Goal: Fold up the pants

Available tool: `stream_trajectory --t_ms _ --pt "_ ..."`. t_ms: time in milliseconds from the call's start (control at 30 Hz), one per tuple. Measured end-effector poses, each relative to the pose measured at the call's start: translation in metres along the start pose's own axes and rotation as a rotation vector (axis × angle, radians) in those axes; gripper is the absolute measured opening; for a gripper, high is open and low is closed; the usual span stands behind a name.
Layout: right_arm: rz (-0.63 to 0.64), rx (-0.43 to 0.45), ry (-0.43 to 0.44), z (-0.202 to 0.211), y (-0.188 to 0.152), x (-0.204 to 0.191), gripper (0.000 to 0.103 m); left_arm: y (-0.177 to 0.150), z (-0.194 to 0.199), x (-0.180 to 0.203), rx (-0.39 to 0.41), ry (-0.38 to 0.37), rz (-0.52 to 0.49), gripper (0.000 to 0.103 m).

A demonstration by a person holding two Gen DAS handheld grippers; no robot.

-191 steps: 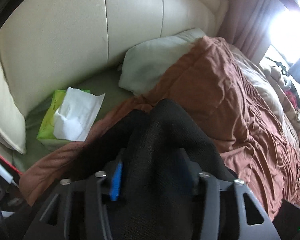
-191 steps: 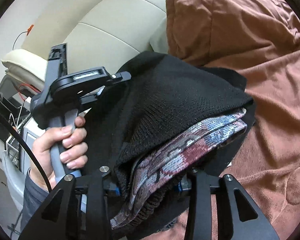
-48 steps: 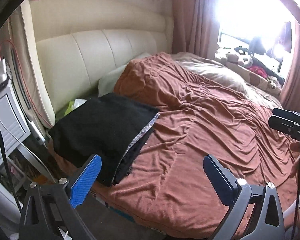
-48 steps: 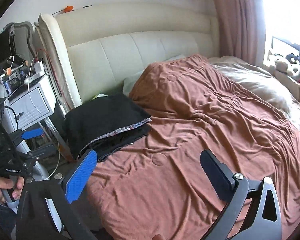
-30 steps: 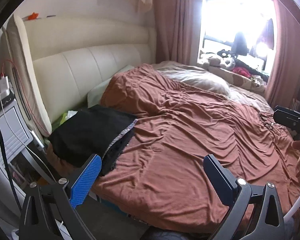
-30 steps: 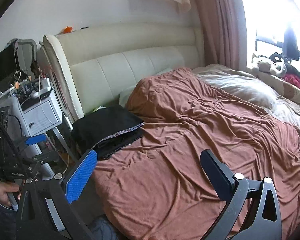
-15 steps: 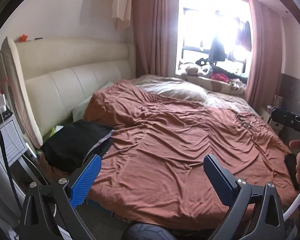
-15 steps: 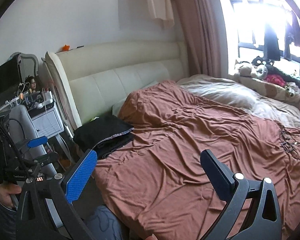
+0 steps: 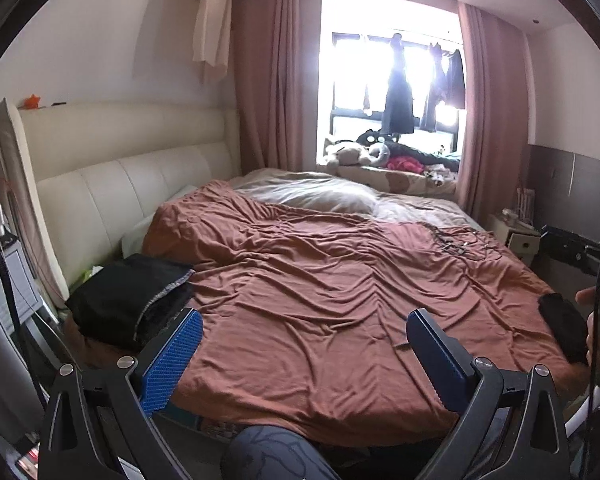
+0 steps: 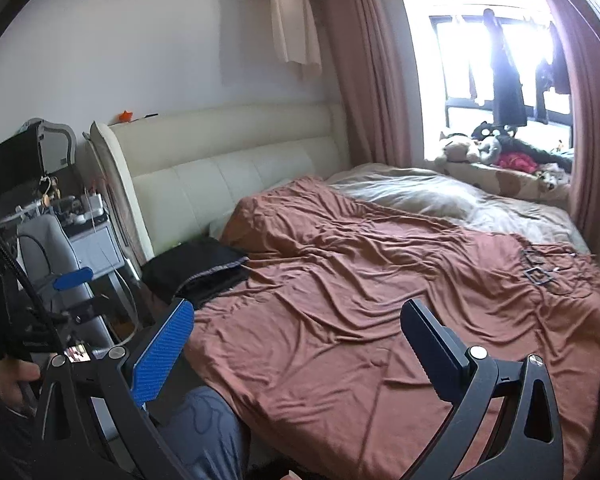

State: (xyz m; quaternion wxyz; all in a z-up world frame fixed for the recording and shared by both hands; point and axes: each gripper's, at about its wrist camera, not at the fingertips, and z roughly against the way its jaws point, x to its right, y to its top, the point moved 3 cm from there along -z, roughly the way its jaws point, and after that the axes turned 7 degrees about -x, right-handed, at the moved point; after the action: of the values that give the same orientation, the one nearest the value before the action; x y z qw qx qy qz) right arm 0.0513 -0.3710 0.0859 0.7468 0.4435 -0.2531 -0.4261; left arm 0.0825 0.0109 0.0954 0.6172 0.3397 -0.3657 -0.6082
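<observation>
The folded black pants (image 9: pixel 128 300) lie in a flat stack at the near left corner of the bed, by the headboard, with a patterned lining edge showing along one side; the right wrist view shows the pants (image 10: pixel 198 270) too. My left gripper (image 9: pixel 304 354) is open and empty, held well back from the bed's near edge. My right gripper (image 10: pixel 298 346) is also open and empty, equally far from the pants. Another dark garment (image 9: pixel 562 332) lies at the bed's right edge near a hand.
A rumpled brown duvet (image 9: pixel 340 280) covers the bed, with a cream headboard (image 9: pixel 120 184) on the left. A nightstand with cables (image 10: pixel 80 232) stands left of the bed. A person's knee (image 9: pixel 276 456) shows below. Window, curtains and stuffed toys lie beyond.
Both grippers let go of the folded pants, which now rest on the bed corner, and have drawn steadily back and up, so the whole bed comes into view.
</observation>
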Motion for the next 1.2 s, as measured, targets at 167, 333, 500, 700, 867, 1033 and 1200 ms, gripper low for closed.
stream_trajectory --t_ms 167,333,500,700,867,1033,1200 --pt "0.006 0.031 -0.025 0.022 -0.02 -0.005 0.103 -0.012 0.018 0.015 0.036 -0.012 -0.01 0.103" --pt "0.008 0.04 -0.063 0.036 -0.043 -0.01 0.103 -0.022 0.027 0.024 0.047 -0.02 -0.017 0.103" --pt "-0.018 0.057 -0.082 0.049 -0.06 -0.016 0.103 -0.036 0.035 0.032 0.053 -0.037 -0.02 0.103" --pt "-0.043 0.057 -0.105 0.056 -0.082 -0.026 0.103 -0.053 0.04 0.041 0.071 -0.047 -0.018 0.103" --pt "-0.083 0.065 -0.129 0.059 -0.104 -0.031 0.103 -0.072 0.033 0.051 0.055 -0.067 -0.032 0.103" --pt "-0.112 0.058 -0.174 0.061 -0.127 -0.028 0.103 -0.088 0.03 0.057 0.07 -0.107 -0.021 0.103" --pt "-0.095 0.028 -0.233 0.057 -0.133 -0.034 0.103 -0.096 0.024 0.058 0.073 -0.124 -0.013 0.103"
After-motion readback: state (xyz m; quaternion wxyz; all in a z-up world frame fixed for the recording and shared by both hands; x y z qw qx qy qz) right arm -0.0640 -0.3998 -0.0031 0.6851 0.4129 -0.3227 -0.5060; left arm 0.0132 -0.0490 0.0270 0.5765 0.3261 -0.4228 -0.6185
